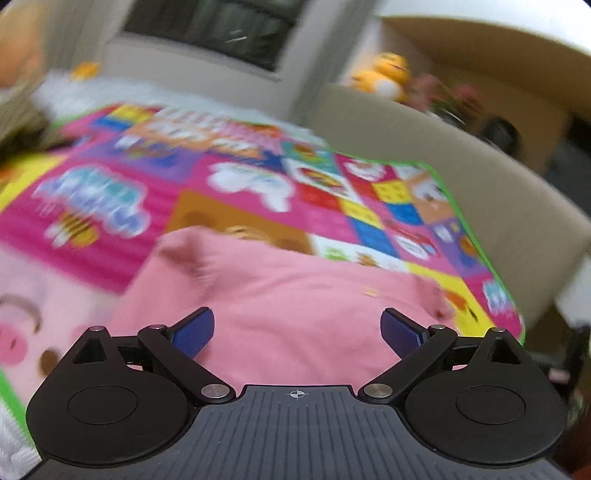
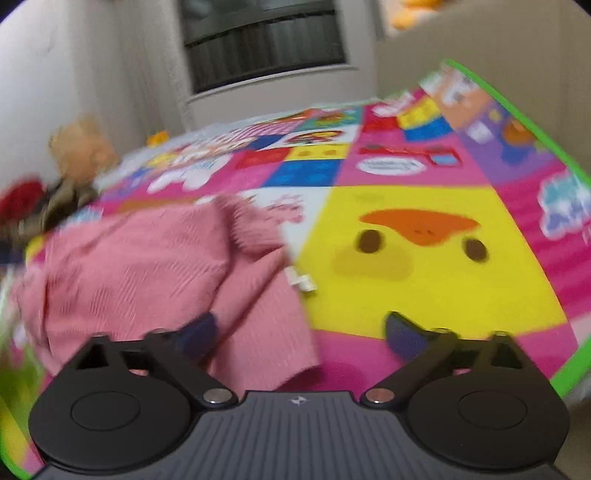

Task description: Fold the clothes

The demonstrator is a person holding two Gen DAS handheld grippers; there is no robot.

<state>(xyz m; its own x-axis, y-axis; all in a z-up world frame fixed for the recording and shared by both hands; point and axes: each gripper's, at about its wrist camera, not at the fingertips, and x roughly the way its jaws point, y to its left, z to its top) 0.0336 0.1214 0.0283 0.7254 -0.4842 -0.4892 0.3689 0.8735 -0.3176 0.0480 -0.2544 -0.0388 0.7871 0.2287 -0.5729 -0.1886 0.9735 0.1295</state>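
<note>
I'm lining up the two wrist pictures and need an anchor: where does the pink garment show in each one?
Left wrist view: the pink garment fills the lower centre, just beyond the open left tongs.
Right wrist view: it lies crumpled at lower left, its near edge between the open right tongs.
Shared landmark: the green-edged play mat beneath it, and the dark window behind.

Pink knitted garment (image 2: 147, 273) w/ ribbed texture lies on a bright cartoon-print play mat (image 2: 424, 295): magenta, blue, red & purple squares, a yellow panel w/ orange beak & brown eyes, green edge trim. Left claw (image 1: 297, 334) & right claw (image 2: 301, 336): black arms, dark blue ribbed pads. Yellow-orange plush toy (image 1: 384, 75) in bkgd, blurred.
</note>
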